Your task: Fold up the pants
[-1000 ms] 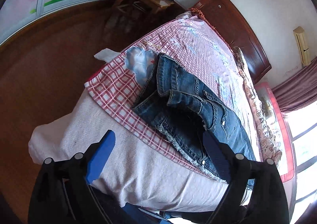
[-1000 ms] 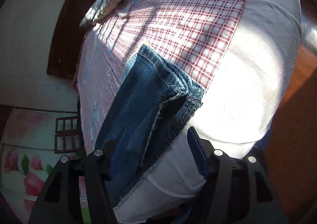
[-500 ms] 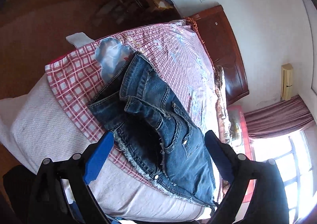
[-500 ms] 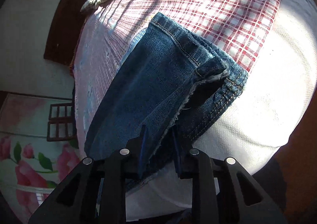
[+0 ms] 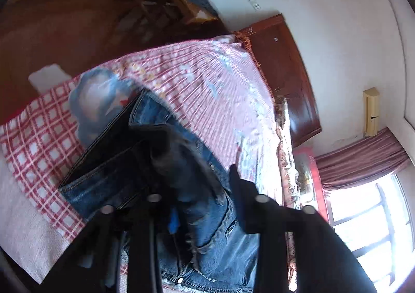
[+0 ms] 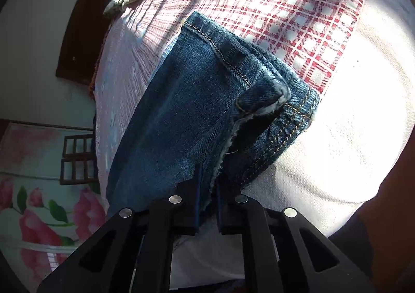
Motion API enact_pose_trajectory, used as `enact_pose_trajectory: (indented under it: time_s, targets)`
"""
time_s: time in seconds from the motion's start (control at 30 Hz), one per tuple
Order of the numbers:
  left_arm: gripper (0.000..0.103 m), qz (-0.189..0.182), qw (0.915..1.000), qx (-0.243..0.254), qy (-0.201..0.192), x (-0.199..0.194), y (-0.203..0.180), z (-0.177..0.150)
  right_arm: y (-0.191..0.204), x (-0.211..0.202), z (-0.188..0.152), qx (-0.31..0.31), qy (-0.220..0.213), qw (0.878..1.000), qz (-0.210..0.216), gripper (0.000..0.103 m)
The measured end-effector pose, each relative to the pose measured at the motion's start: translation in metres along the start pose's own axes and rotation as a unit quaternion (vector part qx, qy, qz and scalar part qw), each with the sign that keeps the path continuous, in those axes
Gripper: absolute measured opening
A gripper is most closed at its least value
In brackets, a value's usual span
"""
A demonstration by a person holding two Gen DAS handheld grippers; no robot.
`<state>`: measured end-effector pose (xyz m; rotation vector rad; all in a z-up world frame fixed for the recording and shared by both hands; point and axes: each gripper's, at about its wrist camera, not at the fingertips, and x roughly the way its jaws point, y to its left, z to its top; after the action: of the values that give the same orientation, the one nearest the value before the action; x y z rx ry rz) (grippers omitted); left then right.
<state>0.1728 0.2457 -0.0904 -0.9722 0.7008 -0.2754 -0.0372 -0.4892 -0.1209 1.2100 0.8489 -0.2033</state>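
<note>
Blue denim pants (image 5: 215, 236) lie partly folded on a bed with a red-and-white checked cloth (image 5: 39, 137). My left gripper (image 5: 205, 197) is over their near end, in a blurred frame. Its jaws are closing, with a bunched fold of denim between them and the pads against it. In the right wrist view the pants (image 6: 194, 98) stretch away to a stitched hem. My right gripper (image 6: 208, 181) is closing on the frayed near edge, pinched between its almost-touching pads.
The checked cloth (image 6: 298, 8) covers the far part of the bed and a white cover (image 6: 350, 124) the near corner. A dark wooden headboard (image 5: 285, 72) stands behind, with a wooden chair (image 5: 176, 0) on the brown floor and a bright window (image 5: 368, 215) at the right.
The left gripper moved in over the pants and its wide jaws came together around the denim. The right gripper's jaws narrowed onto the frayed edge as it drew closer.
</note>
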Motion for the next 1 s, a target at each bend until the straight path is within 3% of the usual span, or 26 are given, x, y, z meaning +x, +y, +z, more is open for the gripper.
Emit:
enact_pose_trajectory:
  time_s: [0.1, 0.33, 0.4, 0.47, 0.5, 0.53, 0.57, 0.63, 0.7, 0.73, 0.77, 0.83, 1.0]
  targets:
    - [0.013, -0.033, 0.9981, 0.049, -0.018, -0.014, -0.018, 0.012, -0.007, -0.006, -0.002, -0.005, 0.001, 1.0, -0.001, 0.007]
    - [0.012, 0.064, 0.9972, 0.032, 0.022, -0.017, 0.046, 0.009, -0.013, -0.009, -0.002, -0.003, 0.006, 1.0, 0.001, 0.005]
    - [0.012, 0.089, 0.9944, 0.047, 0.032, -0.018, 0.049, 0.003, -0.012, -0.009, -0.001, -0.007, 0.009, 1.0, -0.003, 0.005]
    - [0.016, 0.086, 0.995, 0.039, 0.034, -0.018, 0.049, -0.003, -0.01, -0.009, 0.0, -0.016, 0.012, 1.0, -0.009, 0.005]
    - [0.024, 0.078, 0.9961, 0.026, 0.031, -0.022, 0.052, -0.009, -0.01, -0.009, 0.0, -0.016, 0.012, 1.0, -0.009, 0.005]
    - [0.054, 0.068, 0.9971, 0.01, 0.031, -0.023, 0.055, -0.012, -0.009, -0.009, 0.0, -0.017, 0.012, 1.0, -0.009, 0.005]
    - [0.073, 0.056, 0.9981, -0.004, 0.027, -0.023, 0.055, -0.016, -0.009, -0.009, 0.0, -0.018, 0.013, 1.0, -0.009, 0.005]
    - [0.074, 0.042, 0.9986, -0.011, 0.03, -0.021, 0.053, -0.027, -0.009, -0.008, 0.001, -0.014, 0.014, 1.0, -0.006, 0.005]
    - [0.062, 0.06, 0.9979, 0.009, 0.024, -0.016, 0.046, -0.032, -0.004, -0.006, 0.001, -0.017, 0.013, 1.0, -0.009, 0.005]
    - [0.032, 0.068, 0.9972, 0.009, 0.029, -0.013, 0.046, -0.032, -0.003, -0.006, 0.001, -0.019, 0.013, 1.0, -0.01, 0.005]
    - [0.022, 0.073, 0.9968, 0.006, 0.032, -0.009, 0.047, -0.03, -0.002, -0.006, 0.001, -0.022, 0.012, 1.0, -0.011, 0.005]
    - [0.01, 0.086, 0.9957, 0.012, 0.031, -0.008, 0.045, -0.027, 0.002, -0.007, -0.001, -0.033, 0.01, 0.999, -0.017, 0.005]
    - [0.008, 0.114, 0.9917, 0.049, 0.034, -0.017, 0.029, -0.018, 0.009, -0.016, -0.002, -0.05, 0.0, 0.999, -0.022, 0.002]
